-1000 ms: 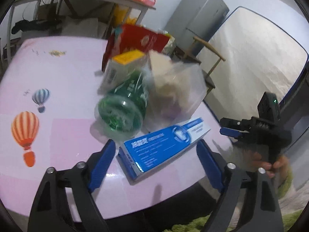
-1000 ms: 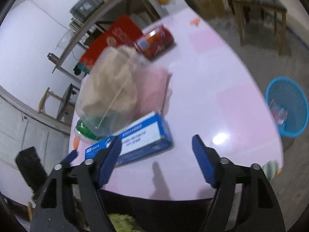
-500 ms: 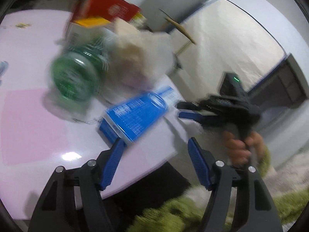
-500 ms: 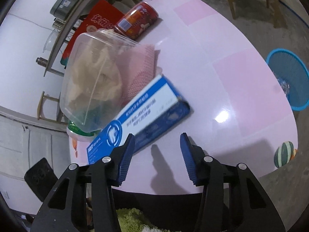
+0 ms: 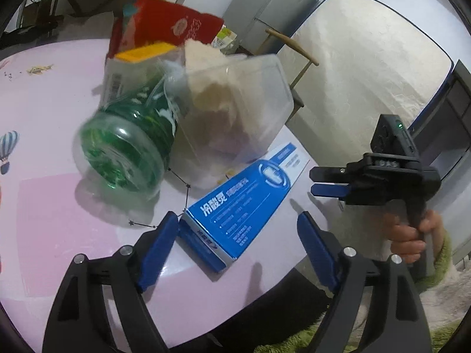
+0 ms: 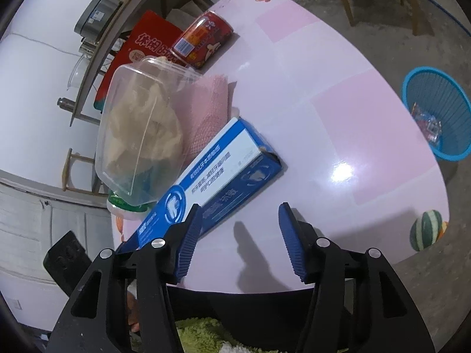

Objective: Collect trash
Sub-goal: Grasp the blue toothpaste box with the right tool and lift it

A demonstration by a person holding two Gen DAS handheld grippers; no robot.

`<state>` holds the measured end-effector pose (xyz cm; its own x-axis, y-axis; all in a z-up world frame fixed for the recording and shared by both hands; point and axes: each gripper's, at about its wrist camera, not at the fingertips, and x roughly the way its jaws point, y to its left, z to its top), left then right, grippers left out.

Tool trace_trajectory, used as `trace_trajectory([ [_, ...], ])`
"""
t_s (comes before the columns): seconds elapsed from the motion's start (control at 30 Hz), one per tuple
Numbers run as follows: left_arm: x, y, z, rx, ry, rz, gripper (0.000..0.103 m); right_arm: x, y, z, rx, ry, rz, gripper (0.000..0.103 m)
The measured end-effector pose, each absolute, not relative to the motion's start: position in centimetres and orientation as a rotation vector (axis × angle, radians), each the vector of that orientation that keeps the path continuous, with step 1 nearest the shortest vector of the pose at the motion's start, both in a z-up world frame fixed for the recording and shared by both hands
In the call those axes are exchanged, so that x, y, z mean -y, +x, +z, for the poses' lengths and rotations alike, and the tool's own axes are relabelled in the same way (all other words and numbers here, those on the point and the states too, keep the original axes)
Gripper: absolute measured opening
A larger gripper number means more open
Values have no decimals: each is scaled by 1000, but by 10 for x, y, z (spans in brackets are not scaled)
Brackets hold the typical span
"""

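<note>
Blue toothpaste box (image 5: 244, 206) lies flat at table (image 5: 59, 211) edge, frame centre, within easy reach. Left gripper (image 5: 235, 235) opening, straddles its near end, nothing clamped. Right gripper (image 6: 240, 235) opening, empty. Blue bin (image 6: 435, 111) waits at right of frame.

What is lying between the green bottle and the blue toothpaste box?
In the left wrist view, only bare pink table separates the green bottle from the blue toothpaste box.

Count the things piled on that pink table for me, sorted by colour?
Blue: 1, toothpaste box
Green: 1, bottle
Clear: 1, plastic tub
Red: 2, can and flat packet
Pink: 1, mesh cloth
Yellow-topped: 1, carton
Total: 7
</note>
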<state>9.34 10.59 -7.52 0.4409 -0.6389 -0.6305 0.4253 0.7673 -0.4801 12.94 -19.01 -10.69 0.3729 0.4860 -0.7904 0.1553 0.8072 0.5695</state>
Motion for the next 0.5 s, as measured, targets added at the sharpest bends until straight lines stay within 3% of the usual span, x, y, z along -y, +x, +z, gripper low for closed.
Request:
trace_trajectory([
  [0.5,-75,71,-80,-989,-352,-980,81,206,129,-110,-1199,682,210,61],
])
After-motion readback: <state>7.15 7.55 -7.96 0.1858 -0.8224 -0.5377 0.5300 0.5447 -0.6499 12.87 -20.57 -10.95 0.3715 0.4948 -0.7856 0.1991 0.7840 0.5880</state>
